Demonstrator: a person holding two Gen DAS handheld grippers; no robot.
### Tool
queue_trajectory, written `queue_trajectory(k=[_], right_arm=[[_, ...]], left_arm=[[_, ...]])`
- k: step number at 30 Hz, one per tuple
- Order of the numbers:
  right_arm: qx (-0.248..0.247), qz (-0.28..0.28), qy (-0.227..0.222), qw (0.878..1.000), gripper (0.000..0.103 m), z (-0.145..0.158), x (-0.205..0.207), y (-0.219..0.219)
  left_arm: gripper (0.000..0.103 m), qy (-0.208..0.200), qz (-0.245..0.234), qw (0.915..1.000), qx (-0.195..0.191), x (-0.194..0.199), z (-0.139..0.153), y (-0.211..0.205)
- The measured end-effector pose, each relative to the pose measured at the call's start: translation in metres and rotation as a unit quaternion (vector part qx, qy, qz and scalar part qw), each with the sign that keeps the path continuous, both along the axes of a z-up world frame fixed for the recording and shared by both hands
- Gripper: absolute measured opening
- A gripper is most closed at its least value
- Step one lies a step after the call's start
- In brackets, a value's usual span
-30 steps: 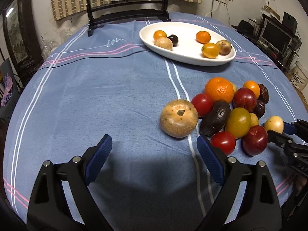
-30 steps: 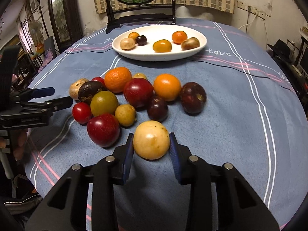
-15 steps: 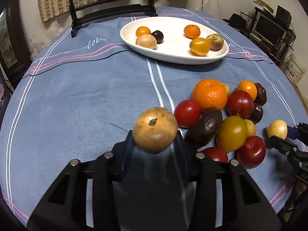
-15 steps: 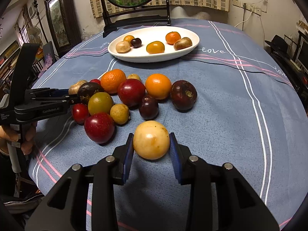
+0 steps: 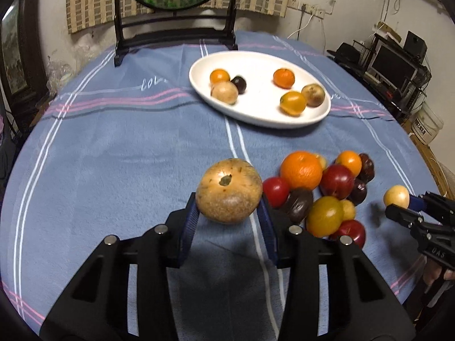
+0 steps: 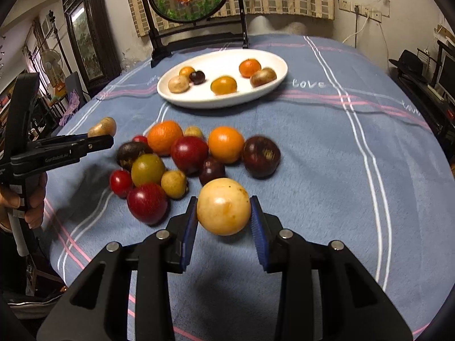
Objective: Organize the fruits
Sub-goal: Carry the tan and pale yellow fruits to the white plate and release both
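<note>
Sorting status: maybe a third of the way through, going by what sits where right now
Plate: white oval plate [image 5: 256, 113] at the far side of the tabletop [image 5: 113, 156], blue striped cloth over it
Already on plate: six small fruits, two clusters. An orange one, a dark one and a tan one on one side; an orange one, a yellow-orange one and a brownish one on the other
Left claw: left claw [image 5: 229, 216] is clamped on a big speckled tan fruit [image 5: 229, 190], both blue pads pressed against its sides, and it looks to be clear of the cloth
Right claw: right claw [image 6: 223, 218] is squeezing a pale yellow fruit [image 6: 223, 206] the same way, jaws narrow around it. From the left camera you can see it held up off to the side of the pile
Still on the cloth: loose pile [image 6: 193, 156] in the middle, roughly a dozen pieces. Two oranges, a few red ones, a greenish-yellow one, a couple of small yellow ones, several dark purple/brown ones, all bunched up and touching
Gap to plate: pile is well apart from the plate, bare cloth between
What's left, my guess: carry these two over and drop them, then keep going back for the rest of the pile. Lots of trips to go
Watch out for: plate has open space in the middle, but round fruit could roll when set down, so I'd go gentle
</note>
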State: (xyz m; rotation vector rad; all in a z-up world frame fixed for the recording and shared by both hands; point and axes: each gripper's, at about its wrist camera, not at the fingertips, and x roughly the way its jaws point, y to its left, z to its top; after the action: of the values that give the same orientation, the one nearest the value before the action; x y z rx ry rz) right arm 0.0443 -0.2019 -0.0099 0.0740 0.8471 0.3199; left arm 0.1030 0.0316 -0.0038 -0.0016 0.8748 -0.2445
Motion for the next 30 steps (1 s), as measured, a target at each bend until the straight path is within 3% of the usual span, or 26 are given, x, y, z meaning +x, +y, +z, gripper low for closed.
queue_trajectory(k=[9,16,21,25,30], right_arm=[[0.004,0.011,-0.056,0.998,0.036,0.050,0.037,0.006],[-0.024,0.021,-0.084,0.996,0.036,0.069,0.105,0.033],[-0.019,0.010,-0.061,0.998,0.036,0.058,0.160,0.040],[-0.011,-0.014,-0.016,1.000,0.036,0.036,0.200,0.039],[-0.008,-0.029,0.017,0.999,0.037,0.014,0.228,0.039]], left_arm=[[0.042,-0.028,-0.014,0.9995,-0.005,0.023,0.030,-0.009],[0.042,-0.040,-0.028,0.9988,-0.005,0.074,0.043,-0.032],[0.042,-0.026,-0.026,0.9993,-0.006,0.120,0.034,-0.045],[0.042,-0.021,-0.027,0.9994,0.008,0.150,0.023,-0.052],[0.043,0.001,-0.019,0.9998,0.006,0.176,0.005,-0.055]])
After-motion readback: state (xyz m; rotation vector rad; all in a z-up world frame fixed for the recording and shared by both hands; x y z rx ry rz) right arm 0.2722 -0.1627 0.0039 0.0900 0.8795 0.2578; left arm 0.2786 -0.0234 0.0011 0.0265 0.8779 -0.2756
